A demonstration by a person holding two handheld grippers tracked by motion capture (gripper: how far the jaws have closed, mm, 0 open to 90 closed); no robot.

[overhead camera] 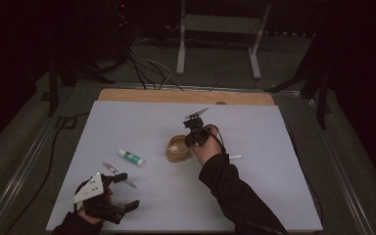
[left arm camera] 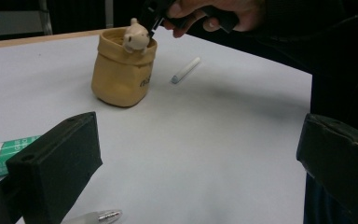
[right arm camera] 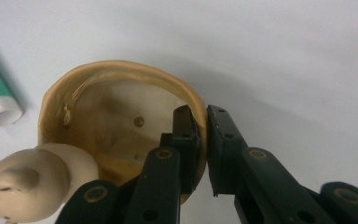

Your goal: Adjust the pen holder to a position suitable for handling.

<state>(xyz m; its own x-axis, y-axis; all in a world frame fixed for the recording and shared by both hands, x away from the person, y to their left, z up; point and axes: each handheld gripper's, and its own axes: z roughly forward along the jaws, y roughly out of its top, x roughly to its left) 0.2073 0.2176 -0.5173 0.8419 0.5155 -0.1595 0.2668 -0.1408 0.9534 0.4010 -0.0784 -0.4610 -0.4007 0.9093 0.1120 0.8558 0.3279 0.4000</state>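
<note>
Right gripper view has our right gripper (right arm camera: 204, 135) pinching the rim of the tan pot (right arm camera: 121, 84), one jaw inside the wall, one outside. Little bear figure (right arm camera: 28, 179) peeks over the rim at 8 o'clock. From the high view, the pot (overhead camera: 175, 153) sits mid-surface (overhead camera: 254, 186), while our left gripper (overhead camera: 122, 193) rests at 7 o'clock, jaws wide, holding nothing.

Dim high view, dark surroundings; brighter, slightly soft close gripper views
</note>
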